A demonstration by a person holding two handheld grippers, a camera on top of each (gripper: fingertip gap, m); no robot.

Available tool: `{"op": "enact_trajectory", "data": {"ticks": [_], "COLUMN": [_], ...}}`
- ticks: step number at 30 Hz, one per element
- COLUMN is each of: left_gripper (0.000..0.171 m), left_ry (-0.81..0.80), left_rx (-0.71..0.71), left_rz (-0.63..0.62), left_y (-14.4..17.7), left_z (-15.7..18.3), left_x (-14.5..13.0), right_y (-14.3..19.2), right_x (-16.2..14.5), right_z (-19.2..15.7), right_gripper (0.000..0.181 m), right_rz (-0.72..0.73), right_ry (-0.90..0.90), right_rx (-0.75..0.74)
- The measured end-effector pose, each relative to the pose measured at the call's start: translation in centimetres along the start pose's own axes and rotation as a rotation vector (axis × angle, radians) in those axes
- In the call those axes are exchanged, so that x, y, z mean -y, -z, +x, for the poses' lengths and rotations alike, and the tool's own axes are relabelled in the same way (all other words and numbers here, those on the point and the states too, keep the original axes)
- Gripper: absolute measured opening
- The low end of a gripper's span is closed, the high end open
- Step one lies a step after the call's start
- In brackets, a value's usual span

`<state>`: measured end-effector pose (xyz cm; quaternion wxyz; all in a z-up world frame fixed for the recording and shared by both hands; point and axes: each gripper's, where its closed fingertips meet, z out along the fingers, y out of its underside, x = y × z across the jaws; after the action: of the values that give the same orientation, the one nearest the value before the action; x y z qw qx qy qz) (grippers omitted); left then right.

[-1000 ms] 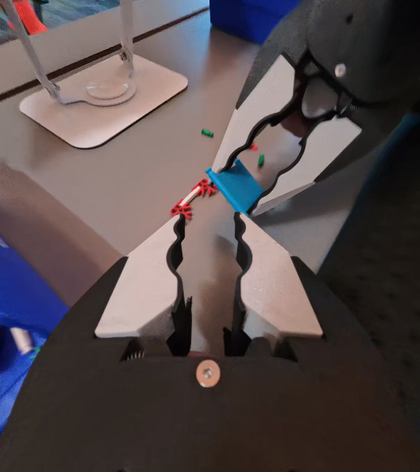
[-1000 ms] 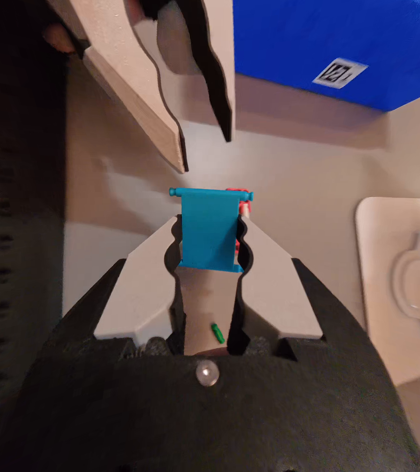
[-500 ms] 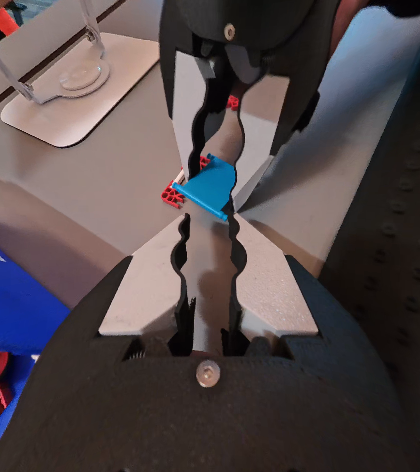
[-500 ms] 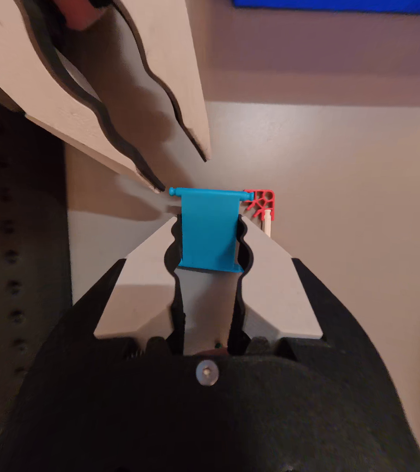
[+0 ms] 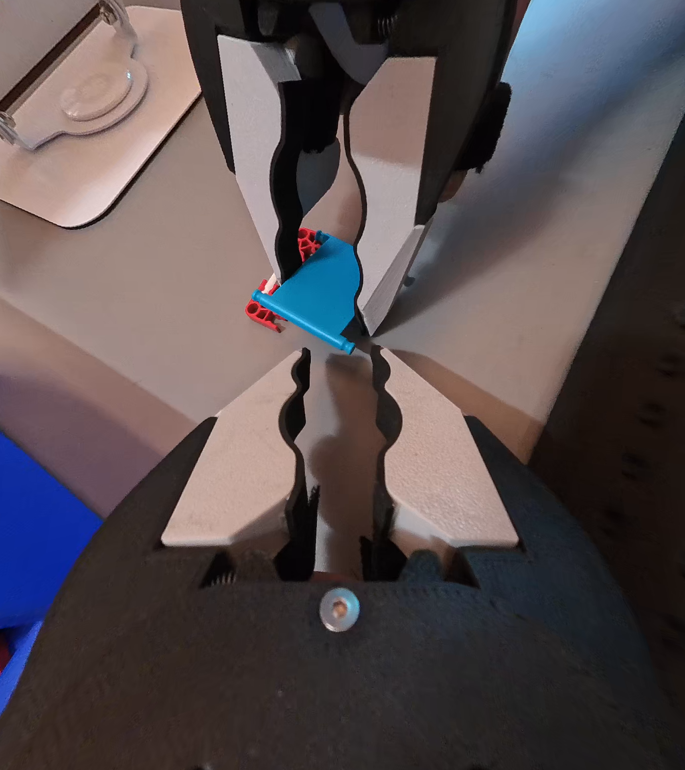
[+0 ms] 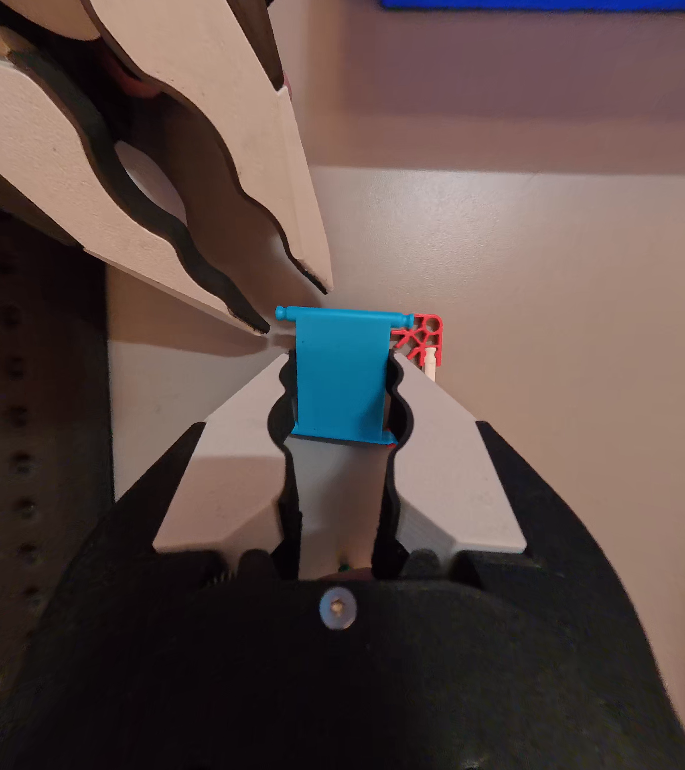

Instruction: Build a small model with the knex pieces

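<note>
My right gripper (image 6: pixel 341 358) is shut on a blue flat panel (image 6: pixel 341 375) with a rod along its far edge. It holds the panel low over the grey table. A red corner connector (image 6: pixel 424 337) with a white rod (image 6: pixel 430 360) lies just right of and under the panel. My left gripper (image 5: pixel 338 354) is open and empty, its tips just short of the panel's rod end (image 5: pixel 347 346). In the left wrist view the right gripper (image 5: pixel 324 308) reaches in from the top with the blue panel (image 5: pixel 320 296) over red connector pieces (image 5: pixel 263 312). The left gripper (image 6: pixel 291 306) shows at the upper left of the right wrist view.
A white stand base (image 5: pixel 70 166) with a clear bracket sits at the far left. A blue bin (image 5: pixel 7 521) with red parts is at my near left. A dark perforated board (image 5: pixel 645 416) borders the table edge on the right. My left and right fingertips are right by each other.
The right gripper has swung round with the blue panel to face my left gripper and has come closer. The panel now sits over the red connector pieces.
</note>
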<state>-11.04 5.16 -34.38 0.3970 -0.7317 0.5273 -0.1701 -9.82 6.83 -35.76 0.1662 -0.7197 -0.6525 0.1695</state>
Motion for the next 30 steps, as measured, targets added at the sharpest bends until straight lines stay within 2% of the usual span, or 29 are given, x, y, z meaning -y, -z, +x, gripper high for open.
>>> {"op": "enact_trajectory", "data": {"ticks": [7,10,16,21,26,30], "left_gripper": [0.028,0.028,0.028,0.033,0.036,0.035], "left_ry": [-0.011,-0.014,-0.05,-0.094,-0.168,-0.27], "left_rx": [0.003,0.008,0.037,0.055,0.087,0.126], "left_rz": [-0.02,-0.025,-0.041,-0.048,-0.008,-0.063], "left_y": [-0.4,-0.4,-0.6,-0.8,-1.0,-2.0], "left_z": [0.0,0.0,-0.4,-0.6,-0.8,-0.9], "left_x": [-0.2,-0.3,-0.3,0.1,1.6,1.0], "right_y": [0.0,0.1,2.5,4.2,3.5,2.5], "right_x": [0.0,-0.1,-0.2,-2.2,-2.7,-2.6], "right_z": [0.0,0.0,0.4,2.1,2.8,2.5], "right_gripper": [0.043,0.05,0.051,0.05,0.053,0.053], "right_rz": [0.002,0.0,0.046,0.072,0.142,0.149], "right_ry": [0.016,0.021,0.02,-0.004,-0.006,0.006], "right_rx": [0.006,0.004,-0.026,-0.08,-0.046,0.002]}}
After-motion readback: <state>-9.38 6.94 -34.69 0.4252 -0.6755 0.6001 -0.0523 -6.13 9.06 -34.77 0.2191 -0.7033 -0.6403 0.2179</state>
